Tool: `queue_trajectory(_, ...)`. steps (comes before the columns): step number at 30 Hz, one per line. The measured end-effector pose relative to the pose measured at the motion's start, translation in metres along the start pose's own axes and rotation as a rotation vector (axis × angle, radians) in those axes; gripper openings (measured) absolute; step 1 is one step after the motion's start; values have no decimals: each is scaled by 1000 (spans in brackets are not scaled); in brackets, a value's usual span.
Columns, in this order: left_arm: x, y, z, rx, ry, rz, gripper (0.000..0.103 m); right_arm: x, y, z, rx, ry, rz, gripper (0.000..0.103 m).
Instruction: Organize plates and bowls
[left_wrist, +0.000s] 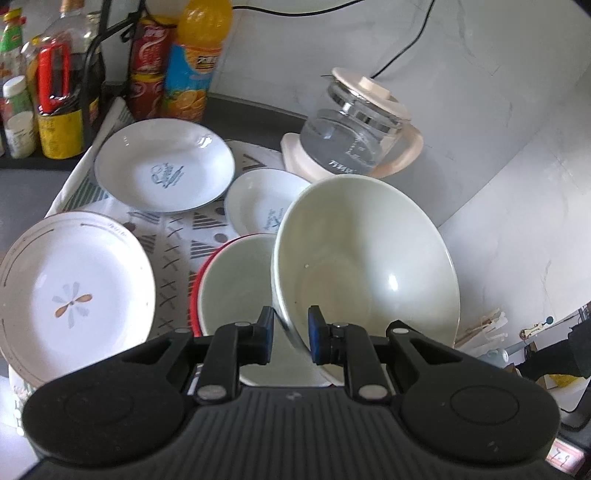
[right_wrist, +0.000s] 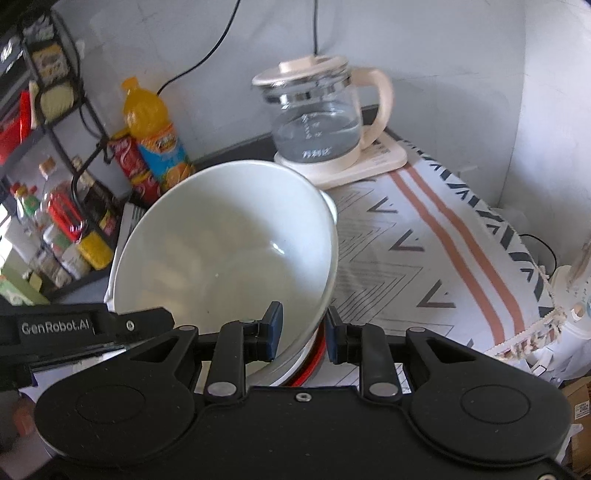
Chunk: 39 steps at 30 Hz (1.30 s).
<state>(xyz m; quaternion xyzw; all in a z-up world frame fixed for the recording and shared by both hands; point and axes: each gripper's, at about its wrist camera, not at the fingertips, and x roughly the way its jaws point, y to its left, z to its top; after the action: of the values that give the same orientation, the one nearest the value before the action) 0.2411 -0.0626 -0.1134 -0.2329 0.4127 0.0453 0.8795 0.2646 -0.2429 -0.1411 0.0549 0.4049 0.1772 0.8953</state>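
Note:
A large white bowl (left_wrist: 369, 258) (right_wrist: 221, 251) is tilted on edge over the patterned cloth. My left gripper (left_wrist: 291, 325) is shut on its near rim. My right gripper (right_wrist: 304, 325) is shut on another part of the same rim, with the left gripper's black body (right_wrist: 88, 328) reaching in from the left. A smaller red-rimmed bowl (left_wrist: 236, 280) (right_wrist: 317, 358) sits just below and beside the big one. In the left wrist view, three plates lie on the cloth: a blue-print plate (left_wrist: 164, 168), a smaller one (left_wrist: 258, 206) and a flower-print plate (left_wrist: 74, 291).
A glass kettle (left_wrist: 351, 136) (right_wrist: 317, 125) on a cream base stands at the back by the wall. Drink bottles (left_wrist: 192, 62) (right_wrist: 155, 140) and a black rack of condiments (left_wrist: 55, 103) crowd the back left. Bare striped cloth (right_wrist: 424, 240) stretches to the right.

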Motion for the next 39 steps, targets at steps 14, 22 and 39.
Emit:
queue_trajectory(14, 13, 27, -2, -34, 28, 77, 17, 30, 20, -7, -44, 79, 2, 29)
queue_trajectory(22, 24, 28, -3, -9, 73, 85, 19, 20, 13, -11, -29, 58, 31, 46)
queue_trajectory(39, -26, 42, 4, -27, 1, 123, 88, -14, 29, -18, 13, -7, 87, 100)
